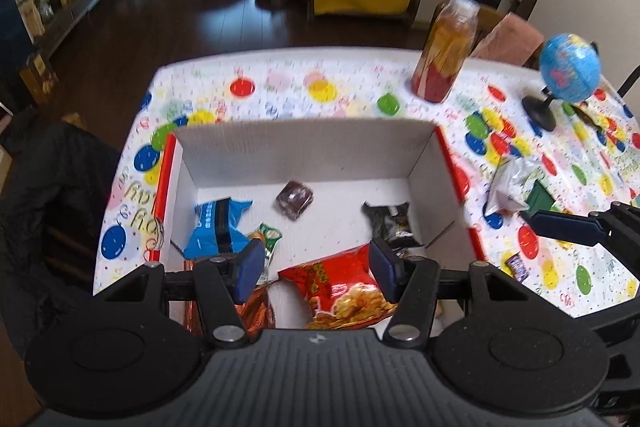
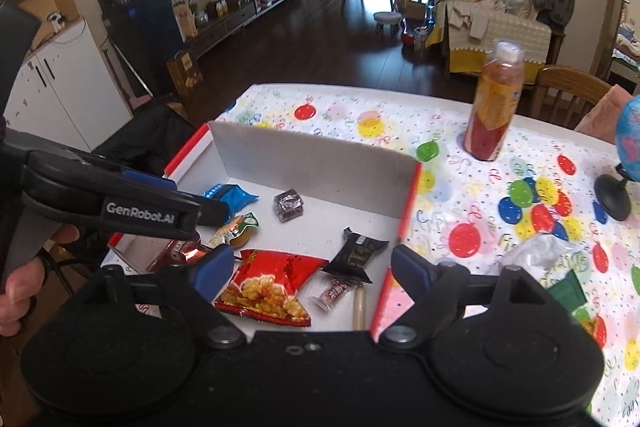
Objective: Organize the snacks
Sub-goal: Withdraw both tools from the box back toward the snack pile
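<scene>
Most snacks already lie in the box (image 1: 296, 151): a red chip bag (image 1: 344, 291), a blue pack (image 1: 216, 227), a brown cake (image 1: 294, 199). A clear wrapper (image 1: 508, 187) and a small candy (image 1: 516, 262) still wait on the table (image 1: 360, 95). The left gripper (image 1: 316, 267) and right gripper (image 2: 312, 269) hang wide apart, holding nothing.

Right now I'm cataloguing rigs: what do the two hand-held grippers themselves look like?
Both are matte black plastic. The left hand-held gripper has two blue-padded fingers, silver pivot screws, round black discs and a ribbed body. The right hand-held gripper matches. White "GenRobot.AI" lettering marks the left one's side. A bare hand grips it.
</scene>
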Available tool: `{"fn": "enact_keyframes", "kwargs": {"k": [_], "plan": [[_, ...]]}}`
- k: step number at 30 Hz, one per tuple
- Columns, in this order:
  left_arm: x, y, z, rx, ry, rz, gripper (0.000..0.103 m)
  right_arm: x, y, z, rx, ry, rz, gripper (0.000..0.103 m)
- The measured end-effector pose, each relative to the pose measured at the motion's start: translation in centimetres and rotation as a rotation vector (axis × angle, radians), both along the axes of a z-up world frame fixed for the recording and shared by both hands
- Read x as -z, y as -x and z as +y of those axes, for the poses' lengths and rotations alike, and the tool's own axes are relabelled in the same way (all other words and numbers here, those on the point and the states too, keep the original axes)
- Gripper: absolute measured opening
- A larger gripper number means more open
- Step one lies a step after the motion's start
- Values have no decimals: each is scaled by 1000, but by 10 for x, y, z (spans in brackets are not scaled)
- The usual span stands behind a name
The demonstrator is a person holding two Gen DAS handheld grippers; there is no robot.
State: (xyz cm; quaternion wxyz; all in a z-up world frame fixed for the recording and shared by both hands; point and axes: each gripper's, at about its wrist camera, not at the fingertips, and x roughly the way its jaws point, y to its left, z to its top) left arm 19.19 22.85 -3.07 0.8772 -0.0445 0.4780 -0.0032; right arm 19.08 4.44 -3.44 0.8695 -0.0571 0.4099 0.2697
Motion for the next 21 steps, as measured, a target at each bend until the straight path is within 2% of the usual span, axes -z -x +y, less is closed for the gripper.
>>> {"fn": "enact_keyframes", "kwargs": {"k": [1,3,12,15,19,21], "plan": [[-3,5,-3,3,1,-16,58,-2,3,-5,4,-9,-3,86],[-9,13,-9,4,1,-45,66,-7,9,-15,12,-30,-9,90],[-24,42,-48,40,10,-130,66,-17,34,-66,69,-75,-50,102],[-25,46,-66,56,18,-141,73,-15,39,-87,97,-96,-50,103],[-24,47,-90,76,23,-151,74,-11,42,-117,136,-99,-45,103],[-23,46,-103,86,21,-160,83,-8,43,-132,152,-99,-38,103]]}}
